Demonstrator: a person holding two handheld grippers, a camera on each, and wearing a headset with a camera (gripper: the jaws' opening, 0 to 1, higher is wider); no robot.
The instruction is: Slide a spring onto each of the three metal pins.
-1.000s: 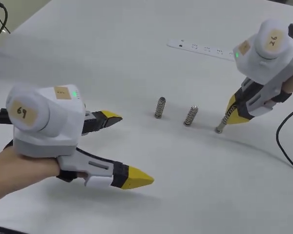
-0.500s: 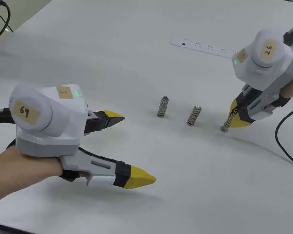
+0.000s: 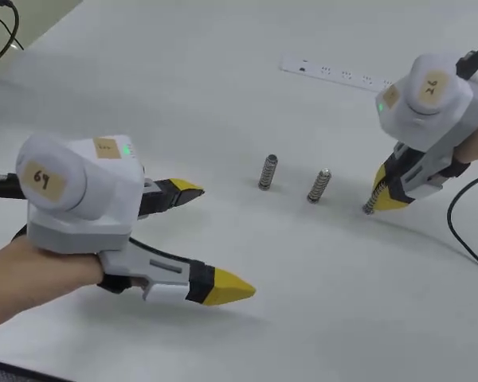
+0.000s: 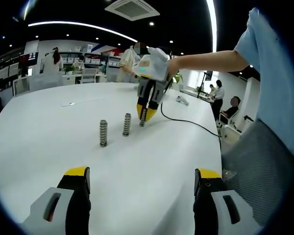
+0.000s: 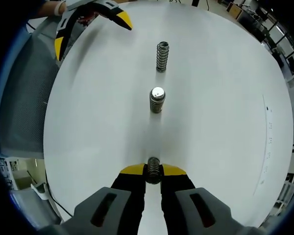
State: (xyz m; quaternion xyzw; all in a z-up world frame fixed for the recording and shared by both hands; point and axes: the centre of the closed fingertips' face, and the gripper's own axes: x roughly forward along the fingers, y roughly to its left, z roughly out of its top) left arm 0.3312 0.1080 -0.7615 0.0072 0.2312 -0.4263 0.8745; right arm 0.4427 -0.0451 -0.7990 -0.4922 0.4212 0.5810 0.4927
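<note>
On the white table (image 3: 143, 72) we find three springs standing in a row, set apart from one another. We record the right gripper (image 3: 376, 199) clenched on the third spring (image 5: 153, 171), its yellow tips pinching the coil low, close to the table surface; we cannot make out the pin inside it. The middle spring (image 3: 319, 185) sits around a metal pin (image 5: 157, 91), whose bright head shows at the top. The far spring (image 3: 268, 172) stands upright; we cannot tell whether a pin fills it. The left gripper (image 3: 215, 239) is released, jaws wide apart, grasping nothing, well apart from the row. A power strip (image 3: 334, 73) lies beyond the springs.
</note>
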